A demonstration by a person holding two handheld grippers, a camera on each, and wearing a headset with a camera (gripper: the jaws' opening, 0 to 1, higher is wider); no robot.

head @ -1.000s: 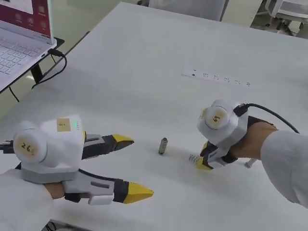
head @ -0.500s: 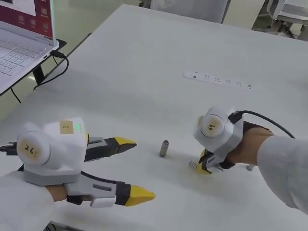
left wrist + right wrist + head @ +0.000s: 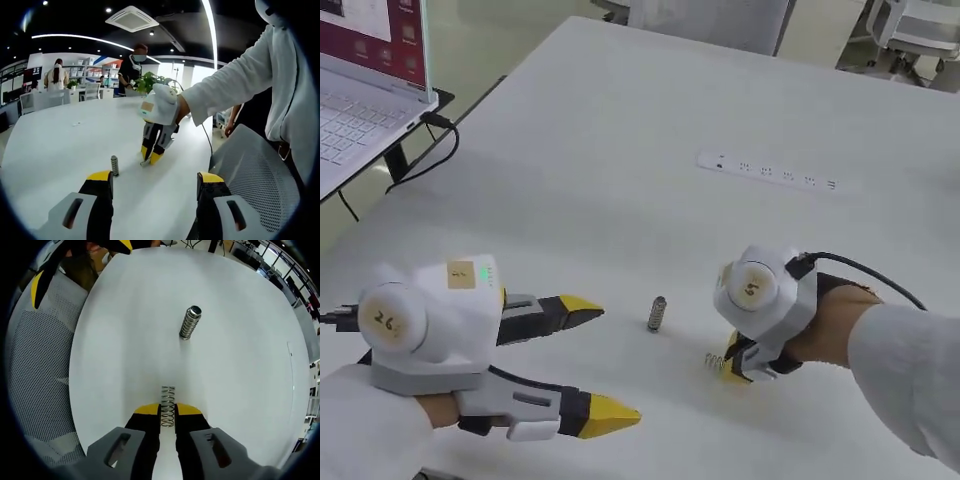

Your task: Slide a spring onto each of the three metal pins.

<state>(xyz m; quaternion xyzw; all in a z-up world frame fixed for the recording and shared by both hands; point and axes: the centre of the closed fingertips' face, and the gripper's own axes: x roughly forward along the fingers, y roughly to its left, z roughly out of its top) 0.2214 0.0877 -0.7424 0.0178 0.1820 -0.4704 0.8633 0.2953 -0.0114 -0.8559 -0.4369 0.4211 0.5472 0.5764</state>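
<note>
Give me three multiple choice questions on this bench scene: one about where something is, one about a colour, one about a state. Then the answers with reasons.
1. Where is the upright pin wearing a spring?
A. Between the two tools.
B. Held in the left tool.
C. Lying flat beyond the right tool.

2. What colour are the tool tips?
A. Red.
B. Yellow.
C. Green.

3. What state is the right tool in?
A. Open and empty.
B. Shut on a pin.
C. Shut on a loose spring.

Answers:
1 A, the head view shows it standing between them.
2 B, every jaw end shows yellow.
3 C, its jaws pinch the coil's near end.
</note>
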